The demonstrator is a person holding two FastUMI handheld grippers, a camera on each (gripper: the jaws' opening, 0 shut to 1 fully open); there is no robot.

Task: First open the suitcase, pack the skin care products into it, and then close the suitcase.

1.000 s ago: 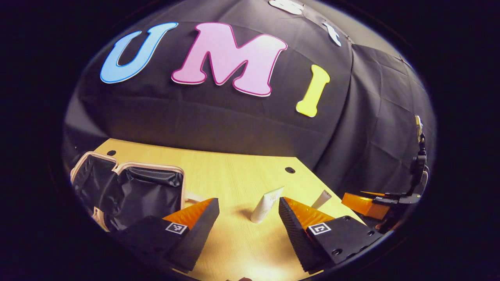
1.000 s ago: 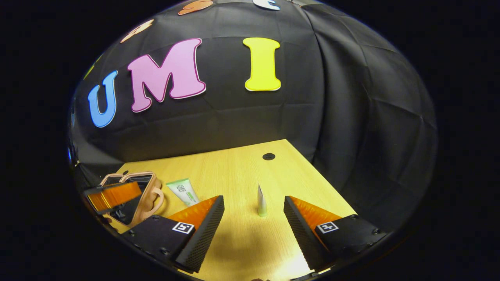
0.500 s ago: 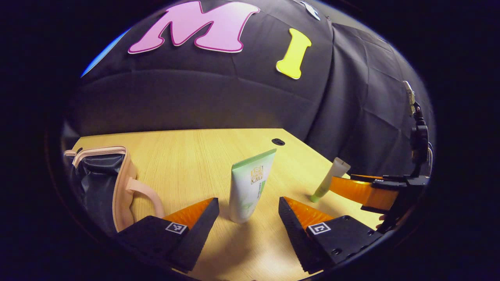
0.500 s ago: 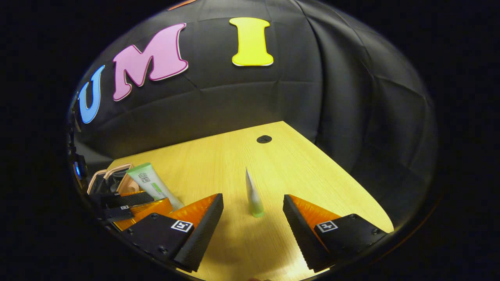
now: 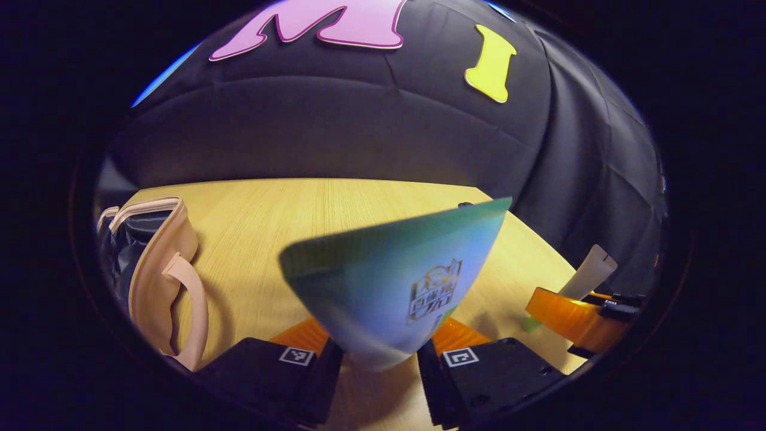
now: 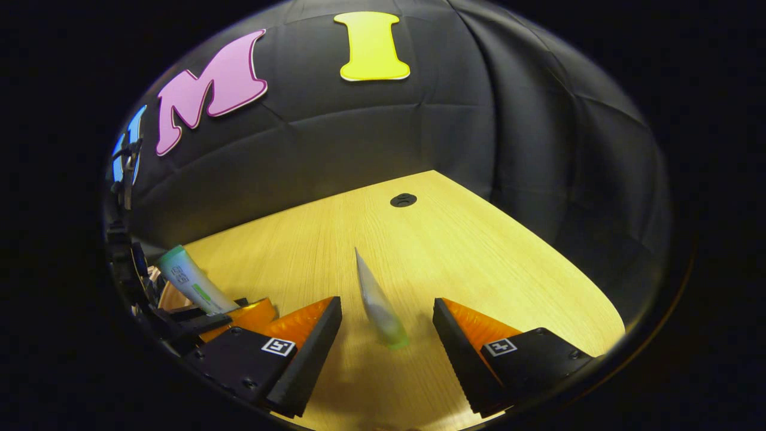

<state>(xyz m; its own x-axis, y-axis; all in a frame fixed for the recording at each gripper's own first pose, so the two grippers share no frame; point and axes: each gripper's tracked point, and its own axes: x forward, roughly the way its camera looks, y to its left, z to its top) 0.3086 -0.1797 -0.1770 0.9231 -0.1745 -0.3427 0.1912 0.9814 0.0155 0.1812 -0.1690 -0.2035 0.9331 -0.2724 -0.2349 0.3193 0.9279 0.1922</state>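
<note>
The large green-and-white tube (image 5: pixel 395 287) stands cap-down with its flat crimped end up, wedged low between the two fingers of the left gripper (image 5: pixel 375 365), which have closed in against its lower end from both sides and press on it. In the right gripper view the same tube (image 6: pixel 190 286) leans at about eight o'clock, with the left gripper (image 6: pixel 209 320) clamped at its base. The slim tube (image 6: pixel 378 302) stands cap-down on the wooden table (image 6: pixel 479 251), tilted toward eleven o'clock, in the gap between the fingers of the right gripper (image 6: pixel 388 341); those fingers are spread wide and stand clear of it on both sides. In the left gripper view that slim tube (image 5: pixel 583 280) rises at about four o'clock behind an orange finger of the right gripper (image 5: pixel 574 317). The pink suitcase (image 5: pixel 157 269) lies open at nine o'clock on the table (image 5: pixel 287 209), its dark lining (image 5: pixel 122 245) showing and its handle (image 5: pixel 190 305) facing the tubes. A round dark hole (image 6: pixel 403 200) sits in the tabletop at twelve o'clock, near the far edge.
</note>
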